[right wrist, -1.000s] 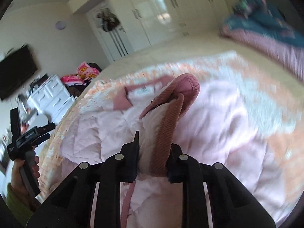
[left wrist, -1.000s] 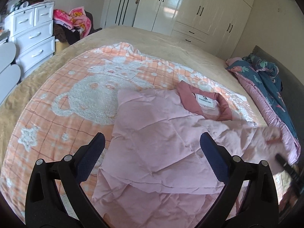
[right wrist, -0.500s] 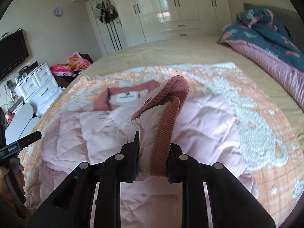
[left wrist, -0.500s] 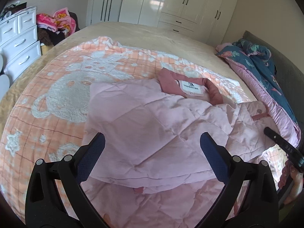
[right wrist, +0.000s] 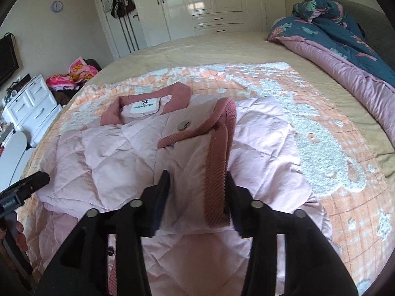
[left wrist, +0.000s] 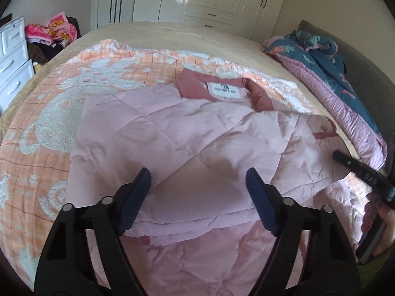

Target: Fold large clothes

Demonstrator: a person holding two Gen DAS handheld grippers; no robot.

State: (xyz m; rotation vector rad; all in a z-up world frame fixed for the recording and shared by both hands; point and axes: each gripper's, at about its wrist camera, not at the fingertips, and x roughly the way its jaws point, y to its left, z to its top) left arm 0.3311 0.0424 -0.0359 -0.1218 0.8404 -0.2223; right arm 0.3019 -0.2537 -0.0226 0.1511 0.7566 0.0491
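Bedroom with white wardrobes (right wrist: 217, 5); bed (right wrist: 222, 49) spread with an orange bear-print blanket (left wrist: 61, 103). Pink quilted jacket (left wrist: 172, 135) flat on that blanket, collar toward the wardrobes. Left gripper (left wrist: 197, 176) above it, jaws released. Right gripper (right wrist: 197, 180) clenched on the ribbed sleeve cuff (right wrist: 218, 162), raised over the jacket.

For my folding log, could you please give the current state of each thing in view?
Jacket: spread on the bed, partly folded.
Sleeve cuff: lifted, pinched.
Left claw: open, empty.
Right claw: shut on the cuff.
Wardrobe: doors closed.
Dresser: drawers closed.
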